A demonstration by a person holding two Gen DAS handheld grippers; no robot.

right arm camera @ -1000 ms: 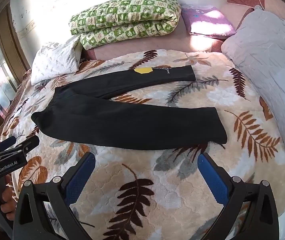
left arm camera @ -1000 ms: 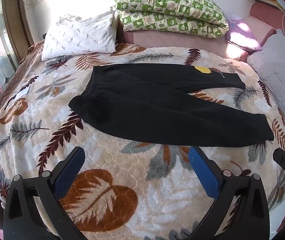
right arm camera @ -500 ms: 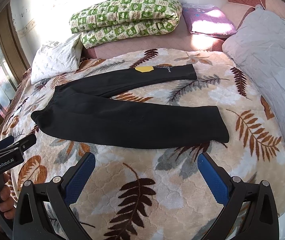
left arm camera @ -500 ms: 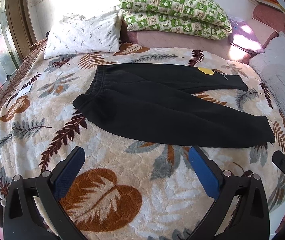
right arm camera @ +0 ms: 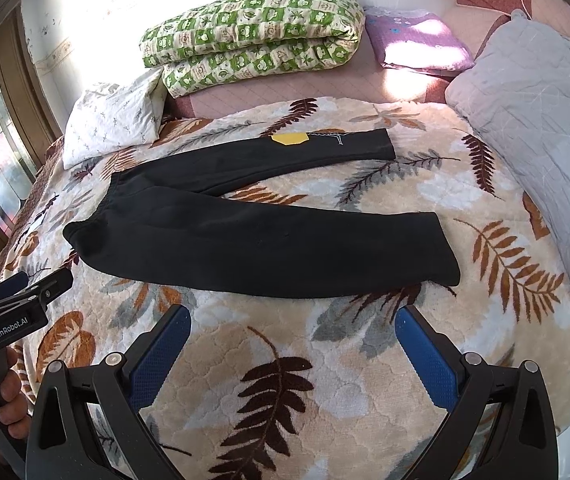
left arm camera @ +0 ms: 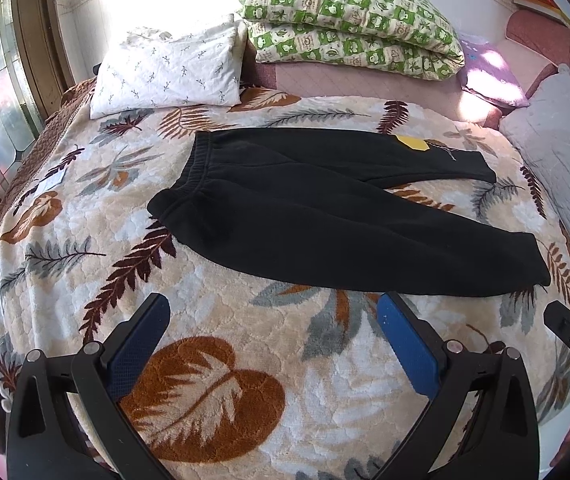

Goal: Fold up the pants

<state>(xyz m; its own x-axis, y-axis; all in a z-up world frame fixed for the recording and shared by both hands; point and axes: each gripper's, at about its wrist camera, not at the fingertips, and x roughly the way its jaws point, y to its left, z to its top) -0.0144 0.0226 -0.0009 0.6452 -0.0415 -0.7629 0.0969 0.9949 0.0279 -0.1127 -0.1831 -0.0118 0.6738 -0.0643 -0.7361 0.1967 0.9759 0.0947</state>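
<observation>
Both claws gape wide and hold nothing: the left gripper (left arm camera: 273, 330) and right gripper (right arm camera: 291, 338) have edged closer over the bed (left arm camera: 65, 240)'s near edge. The black pants (left arm camera: 325, 216) lie unfolded mid-bed, legs splayed, waistband toward the left edge, so grasping comes next

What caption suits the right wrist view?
Open right gripper hovers over leaf-print blanket, facing unfolded black pants with legs spread; left gripper at left edge.

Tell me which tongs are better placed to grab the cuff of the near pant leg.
Right. The right tongs hang open just short of the near cuff; the left tongs face the pants' middle.
</observation>
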